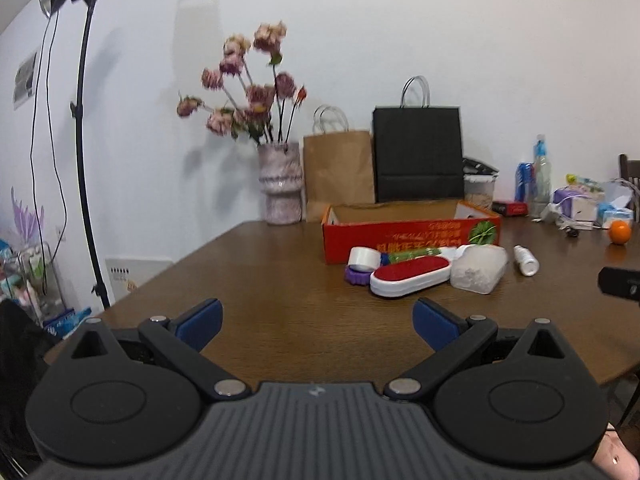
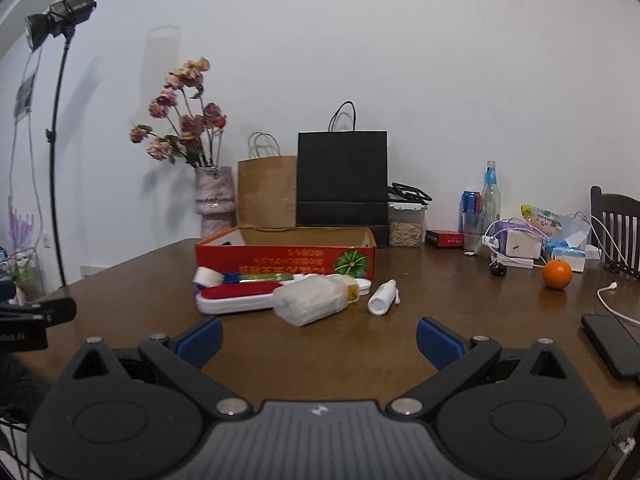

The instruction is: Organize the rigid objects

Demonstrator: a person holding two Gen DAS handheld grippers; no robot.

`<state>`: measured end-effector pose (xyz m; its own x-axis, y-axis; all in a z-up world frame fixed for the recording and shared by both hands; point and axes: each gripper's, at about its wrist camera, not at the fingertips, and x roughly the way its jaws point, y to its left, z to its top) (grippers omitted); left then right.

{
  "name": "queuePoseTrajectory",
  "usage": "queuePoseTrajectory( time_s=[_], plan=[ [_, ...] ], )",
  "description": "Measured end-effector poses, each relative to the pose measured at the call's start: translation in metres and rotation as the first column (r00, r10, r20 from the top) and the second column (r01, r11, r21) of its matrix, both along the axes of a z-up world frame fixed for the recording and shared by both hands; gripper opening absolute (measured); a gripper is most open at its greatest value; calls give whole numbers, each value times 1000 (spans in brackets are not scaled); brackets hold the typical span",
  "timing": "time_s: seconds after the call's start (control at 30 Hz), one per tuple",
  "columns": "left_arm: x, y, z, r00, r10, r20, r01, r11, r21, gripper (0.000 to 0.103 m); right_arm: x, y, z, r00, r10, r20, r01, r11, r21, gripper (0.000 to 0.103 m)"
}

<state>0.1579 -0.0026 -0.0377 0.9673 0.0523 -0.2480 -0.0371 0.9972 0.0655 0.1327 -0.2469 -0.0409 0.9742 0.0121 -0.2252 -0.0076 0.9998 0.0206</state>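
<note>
An open red cardboard box (image 1: 408,236) (image 2: 286,262) stands on the brown table. In front of it lies a cluster: a red and white lint brush (image 1: 410,276) (image 2: 238,296), a white tape roll (image 1: 362,258) (image 2: 207,276), a purple item (image 1: 357,277), a frosted plastic container (image 1: 478,270) (image 2: 310,300), a green and blue tube (image 1: 404,257) (image 2: 256,278) and a small white bottle (image 1: 526,260) (image 2: 383,297). My left gripper (image 1: 318,326) hovers open, well short of the cluster. My right gripper (image 2: 320,340) is open too, nothing between its fingers.
Behind the box stand a vase of dried flowers (image 1: 282,184) (image 2: 214,196), a brown bag (image 1: 338,172) and a black bag (image 2: 342,178). An orange (image 2: 557,274), bottles, cables and small boxes clutter the right. A black phone (image 2: 612,344) lies near the right edge. A light stand (image 1: 86,160) is left.
</note>
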Motion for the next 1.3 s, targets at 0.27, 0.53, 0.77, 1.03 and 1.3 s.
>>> queuePoseTrajectory(
  time_s=[0.27,0.53,0.77,1.03,1.3],
  plan=[
    [69,-5,-4,996,-53,-67,50,997,-54,103,81,-10,-3,987,110,-114,-105,993,46,103],
    [135,-32,2,981,-122,-149,103,986,-134,103,164,-26,-3,970,157,-185,-155,988,24,103],
    [174,-71,-6,962,-183,-201,144,971,-191,95,257,-48,-7,933,199,-301,-174,979,109,42],
    [218,-95,-21,901,-331,-279,202,892,-404,44,282,-62,-12,878,335,-341,-243,928,283,32],
    [206,-82,-22,887,-362,-287,199,860,-469,36,233,-64,-18,859,390,-333,-241,880,410,18]
  ],
)
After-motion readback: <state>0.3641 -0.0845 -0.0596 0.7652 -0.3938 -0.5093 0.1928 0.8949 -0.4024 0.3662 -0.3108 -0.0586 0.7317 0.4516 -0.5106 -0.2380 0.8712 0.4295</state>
